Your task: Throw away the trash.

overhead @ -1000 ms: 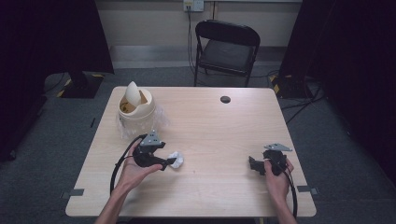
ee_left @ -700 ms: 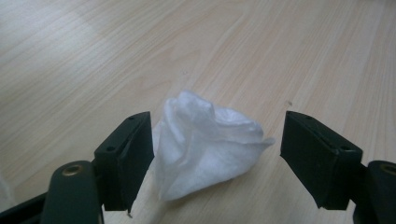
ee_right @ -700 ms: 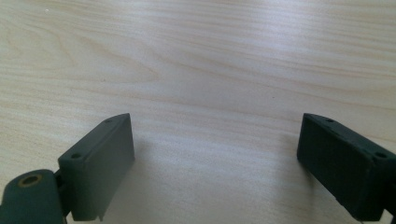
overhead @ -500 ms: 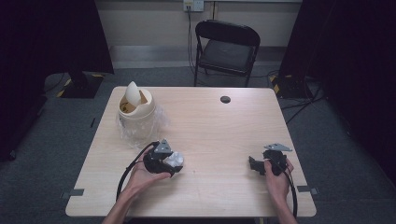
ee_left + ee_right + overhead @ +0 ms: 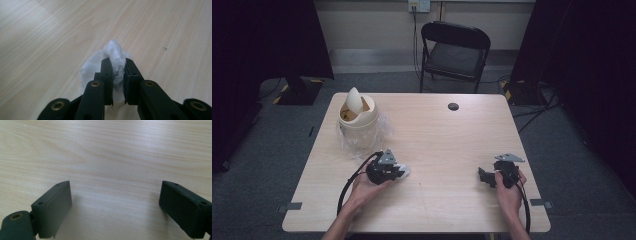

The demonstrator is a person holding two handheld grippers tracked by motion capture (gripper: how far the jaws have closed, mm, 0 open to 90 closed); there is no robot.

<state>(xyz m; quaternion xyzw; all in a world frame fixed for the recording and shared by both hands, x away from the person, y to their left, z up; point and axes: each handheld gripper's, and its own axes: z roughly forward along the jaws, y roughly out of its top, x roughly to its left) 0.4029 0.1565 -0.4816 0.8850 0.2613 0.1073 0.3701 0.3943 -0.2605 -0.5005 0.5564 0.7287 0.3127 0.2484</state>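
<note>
The left gripper (image 5: 117, 68) has just been closing, and its two black jaws now pinch a crumpled white tissue (image 5: 113, 53) between them, the paper bulging above the tips and spilling out to the side onto the table (image 5: 50, 32). A second ago, in the high view, the same gripper sat a little farther up the table with the tissue lying free at its tip; now the left gripper (image 5: 399, 172) is lower and nearer the person, clamped on the tissue (image 5: 404, 171), which still rests on the wood just in front of the left hand (image 5: 364, 187). That suggests the pick-up is secured but the lift has not begun.

The right gripper (image 5: 115, 205) has its jaws spread wide with nothing between them, only bare wood; in the high view the right gripper (image 5: 484, 176) sits low near the right edge of the table (image 5: 452, 145), well apart from the tissue, as it did before.

The small cream bin (image 5: 358, 120) stands at the far left of the table, its swing lid (image 5: 354, 99) tilted up, with clear plastic wrap (image 5: 382, 131) around its base. Judging by the layout, it is the likely destination, so the next move would be a lift and carry toward its opening
</note>
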